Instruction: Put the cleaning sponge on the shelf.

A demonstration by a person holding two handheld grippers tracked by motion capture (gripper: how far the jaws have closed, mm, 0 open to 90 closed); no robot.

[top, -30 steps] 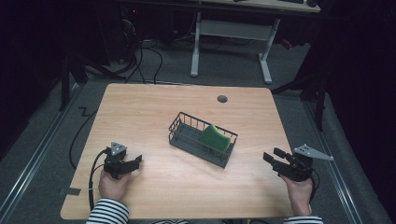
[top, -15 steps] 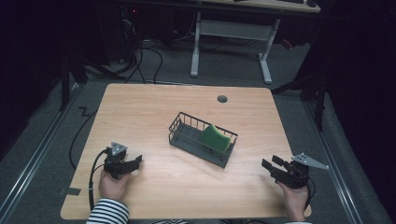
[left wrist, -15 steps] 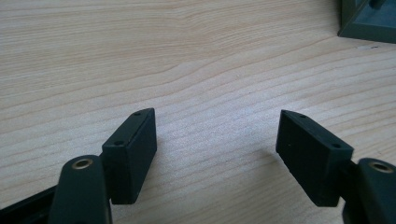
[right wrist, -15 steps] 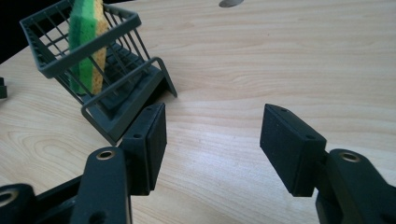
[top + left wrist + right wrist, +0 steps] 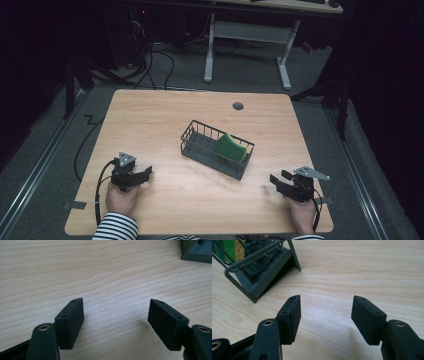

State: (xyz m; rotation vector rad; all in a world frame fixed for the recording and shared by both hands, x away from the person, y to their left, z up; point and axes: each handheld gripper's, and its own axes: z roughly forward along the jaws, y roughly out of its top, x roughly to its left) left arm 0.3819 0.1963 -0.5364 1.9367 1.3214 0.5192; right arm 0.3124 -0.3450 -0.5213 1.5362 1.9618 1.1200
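Right gripper [image 5: 276, 181]: lowered to table [image 5: 165, 120] since previous frames, jaws apart, empty. Left gripper [image 5: 145, 172]: unmoved, jaws apart, empty. Green sponge [image 5: 230, 148]: standing in wire basket [image 5: 192, 132], mid-table between both. Judged resting, work apparently finished.

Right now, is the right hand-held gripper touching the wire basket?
Apart. The right gripper view shows bare table between the right hand-held gripper and the wire basket.

Tabletop [image 5: 165, 125] evenly lit – surroundings nearly black – close views sharp.
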